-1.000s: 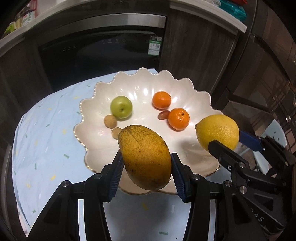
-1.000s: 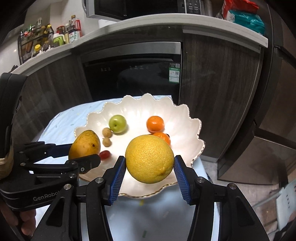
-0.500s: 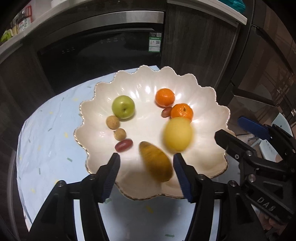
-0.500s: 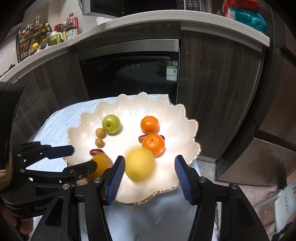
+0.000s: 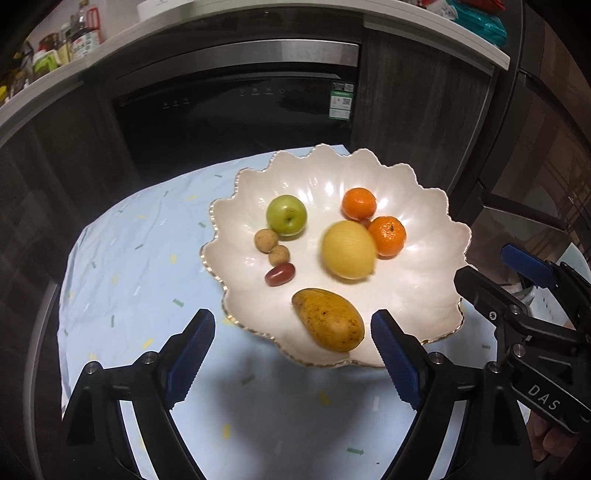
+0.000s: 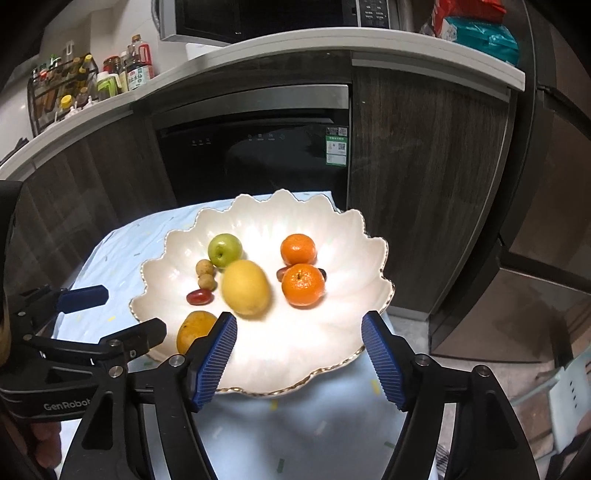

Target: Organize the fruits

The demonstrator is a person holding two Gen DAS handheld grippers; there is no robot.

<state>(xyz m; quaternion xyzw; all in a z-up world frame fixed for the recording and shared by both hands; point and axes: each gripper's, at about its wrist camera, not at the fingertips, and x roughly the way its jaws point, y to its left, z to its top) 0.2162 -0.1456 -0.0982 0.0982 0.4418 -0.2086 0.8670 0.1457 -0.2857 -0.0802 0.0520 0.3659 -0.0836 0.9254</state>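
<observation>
A white scalloped bowl (image 5: 417, 295) (image 6: 351, 325) stands on a light blue cloth. In it lie a mango (image 5: 328, 319) (image 6: 194, 328) near the front rim, a yellow lemon (image 5: 349, 249) (image 6: 245, 282) in the middle, a green apple (image 5: 286, 215) (image 6: 224, 250), two oranges (image 5: 386, 230) (image 6: 303, 284), two small brown fruits (image 5: 266, 240) and a red date (image 5: 279, 274). My left gripper (image 5: 293, 352) is open and empty in front of the bowl. My right gripper (image 6: 299, 354) is open and empty above the bowl's front rim, and shows at the right of the left wrist view (image 5: 506, 277).
The blue cloth (image 5: 129, 266) covers a small round table. A dark built-in oven (image 6: 258, 155) and wooden cabinets stand behind it. A counter above holds bottles (image 6: 85, 81) and bags (image 6: 476, 33). A dark floor gap lies right of the table.
Both grippers opened and let go: the mango and the lemon dropped into the bowl and settled. Both grippers then drew back and up from the bowl.
</observation>
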